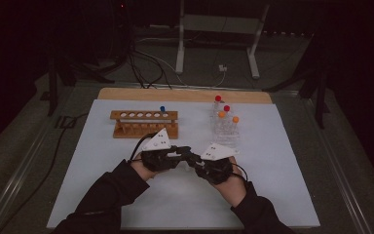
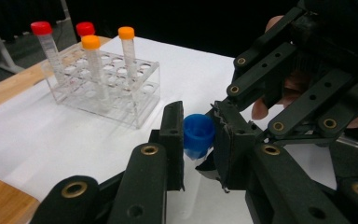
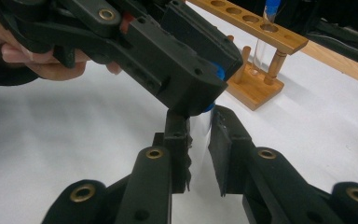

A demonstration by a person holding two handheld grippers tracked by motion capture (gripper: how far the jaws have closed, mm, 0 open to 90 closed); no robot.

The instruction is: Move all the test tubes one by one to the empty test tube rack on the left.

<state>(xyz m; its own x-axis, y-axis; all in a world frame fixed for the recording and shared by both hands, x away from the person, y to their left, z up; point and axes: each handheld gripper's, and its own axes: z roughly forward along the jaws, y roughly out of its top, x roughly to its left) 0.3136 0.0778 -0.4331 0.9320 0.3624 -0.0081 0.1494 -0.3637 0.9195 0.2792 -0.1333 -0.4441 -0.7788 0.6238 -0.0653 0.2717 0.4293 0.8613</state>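
While both hands meet low over the white mat (image 1: 272, 195), the two grippers share one clear tube (image 3: 199, 128) between them. Seen in the right gripper view, the right gripper (image 3: 198, 140) pinches the tube's transparent body, its jaws pressed against the plastic on either side. Just above that grip, the left gripper (image 2: 199, 140) has its jaws closed on the tube's blue cap (image 2: 198, 135), one pad on each side of it; a sliver of the same blue peeks out from under the left gripper's jaw in the right gripper view. In the high view the grippers sit tip to tip near the mat's middle, the left gripper (image 1: 187, 157) at the left and the right gripper (image 1: 198, 165) beside it, each under its grey three-cornered plate, so the tube itself is too small to make out there.

Farther back on the left stands a wooden rack (image 1: 144, 124) with a row of round holes, one blue-capped tube (image 1: 162, 110) upright in it. Well apart to the right is a clear plastic rack (image 2: 121, 88) holding four upright tubes, two red-capped (image 2: 42, 29) and two orange-capped (image 2: 126, 32). Beyond the mat, a strip of wooden tabletop (image 1: 185, 94) shows at the far edge.
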